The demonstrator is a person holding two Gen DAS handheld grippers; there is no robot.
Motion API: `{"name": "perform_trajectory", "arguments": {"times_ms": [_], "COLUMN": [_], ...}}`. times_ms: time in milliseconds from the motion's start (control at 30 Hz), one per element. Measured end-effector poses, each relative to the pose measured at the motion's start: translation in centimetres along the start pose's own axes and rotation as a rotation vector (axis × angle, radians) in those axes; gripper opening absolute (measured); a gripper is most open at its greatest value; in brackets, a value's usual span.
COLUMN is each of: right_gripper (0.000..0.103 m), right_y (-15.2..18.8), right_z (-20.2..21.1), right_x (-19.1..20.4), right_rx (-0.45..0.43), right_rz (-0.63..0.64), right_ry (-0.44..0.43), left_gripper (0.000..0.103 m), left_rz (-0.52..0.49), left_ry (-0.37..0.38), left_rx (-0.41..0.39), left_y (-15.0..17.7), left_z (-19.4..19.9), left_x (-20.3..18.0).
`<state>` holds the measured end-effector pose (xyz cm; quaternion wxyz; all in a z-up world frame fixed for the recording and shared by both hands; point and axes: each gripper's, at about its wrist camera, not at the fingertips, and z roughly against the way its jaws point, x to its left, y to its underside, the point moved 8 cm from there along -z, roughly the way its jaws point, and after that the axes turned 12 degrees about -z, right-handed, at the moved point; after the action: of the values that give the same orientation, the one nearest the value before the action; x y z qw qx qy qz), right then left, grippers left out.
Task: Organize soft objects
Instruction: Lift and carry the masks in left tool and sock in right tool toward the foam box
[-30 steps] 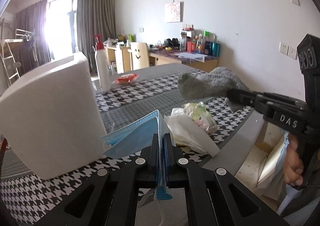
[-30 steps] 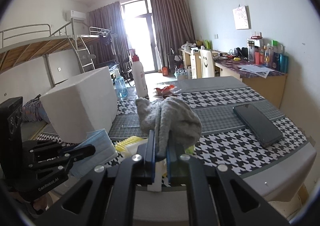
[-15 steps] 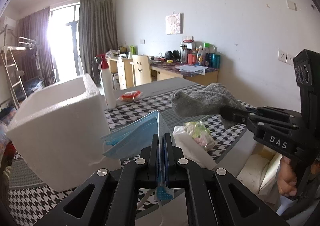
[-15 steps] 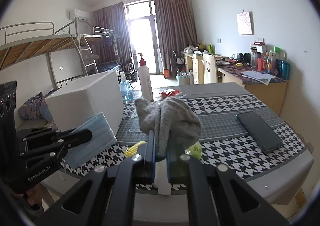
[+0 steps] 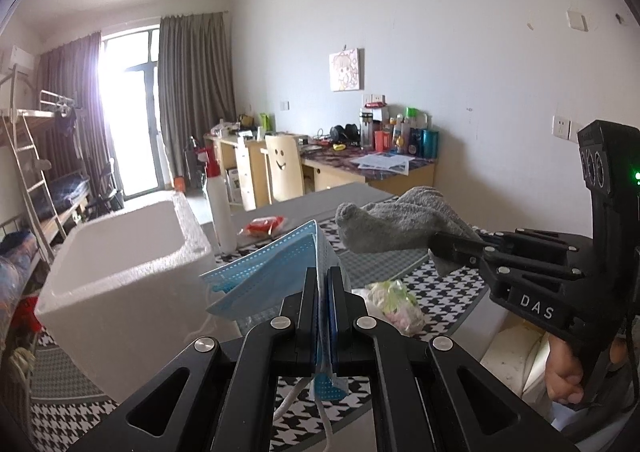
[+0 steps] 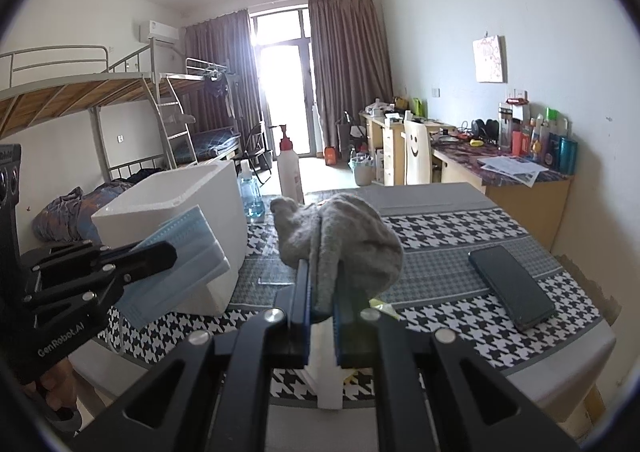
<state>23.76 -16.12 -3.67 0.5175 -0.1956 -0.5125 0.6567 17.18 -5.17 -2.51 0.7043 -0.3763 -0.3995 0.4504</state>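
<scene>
The left gripper (image 5: 323, 284) is pinching a blue face mask (image 5: 276, 264), its jaws pressed flat on the folded edge while the pleated body is fanning forward and the ear loops are dangling below. The right gripper (image 6: 322, 292) is clamping a grey sock (image 6: 340, 236), which is bunching up over the jaws and sagging to both sides. Both soft things are hanging in the air above the houndstooth table (image 6: 460, 236), touching nothing else.

The open white foam box (image 5: 120, 252) is sitting on the table ahead and to the left of both grippers, its mouth facing up. Judging by the task, that box is the likely destination. The left gripper is the nearer one: the mask is already hanging just beside the box's near wall, while the sock is lying further right, with the mask and left gripper between it and the box. A black phone (image 6: 512, 288) is lying flat on the right, well apart from all this.
</scene>
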Motion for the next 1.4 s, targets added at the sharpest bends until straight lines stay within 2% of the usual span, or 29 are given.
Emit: {"name": "perform_trajectory", "arguments": {"times_ms": [800,1400], "right_gripper": [0.011,0.011], "right_y": [-4.0,-5.4], "right_z": [-0.1,-1.4], "right_x": [0.9,1.9], "right_rx": [-0.069,-0.081], "right_rz": [0.011,0.022], "right_ry": [-0.031,-0.074], "left_gripper": [0.004,0.004], "left_rz": [-0.015,-0.004], "left_ry": [-0.051,-0.156], "left_rx": [-0.077,-0.102], "left_y": [-4.7,-6.2], "left_z": [0.3,0.3], "left_x": [2.1,5.1]}}
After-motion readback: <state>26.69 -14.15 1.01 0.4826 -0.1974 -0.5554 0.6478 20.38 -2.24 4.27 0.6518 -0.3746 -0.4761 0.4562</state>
